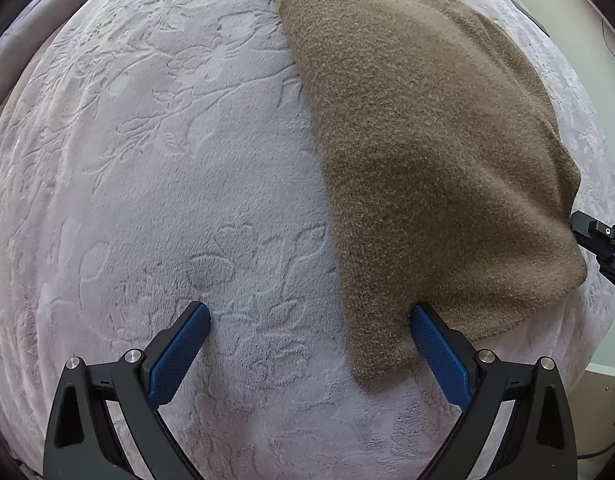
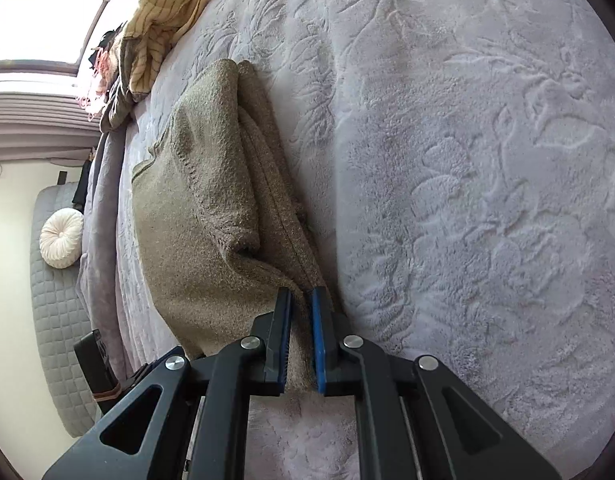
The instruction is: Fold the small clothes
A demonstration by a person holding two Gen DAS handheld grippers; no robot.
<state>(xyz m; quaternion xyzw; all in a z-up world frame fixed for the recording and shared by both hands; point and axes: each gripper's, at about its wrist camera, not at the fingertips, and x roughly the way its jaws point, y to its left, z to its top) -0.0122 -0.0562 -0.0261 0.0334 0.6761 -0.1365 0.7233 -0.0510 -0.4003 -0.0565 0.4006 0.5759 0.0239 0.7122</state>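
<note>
Sweater (image 2: 195, 216): brown knit, partly folded, laid on a pale embossed bedspread (image 2: 467, 160); spread ahead of the right gripper (image 2: 301, 294), up and to the right of the left gripper (image 1: 309, 312).

Right gripper: jaws narrow, clamped on a bunched edge of the sweater (several layers seem to be pinched). It is angled down toward the bed.

Left gripper: jaws wide, nothing held; pointed straight down, its right pad (image 1: 431, 344) just beside the sweater's near corner.

Step in hand, as judged: an edge is gripped for the next fold. The next move calls for that edge to be lifted and carried across, with the near corner pinned or taken by the left gripper.
</note>
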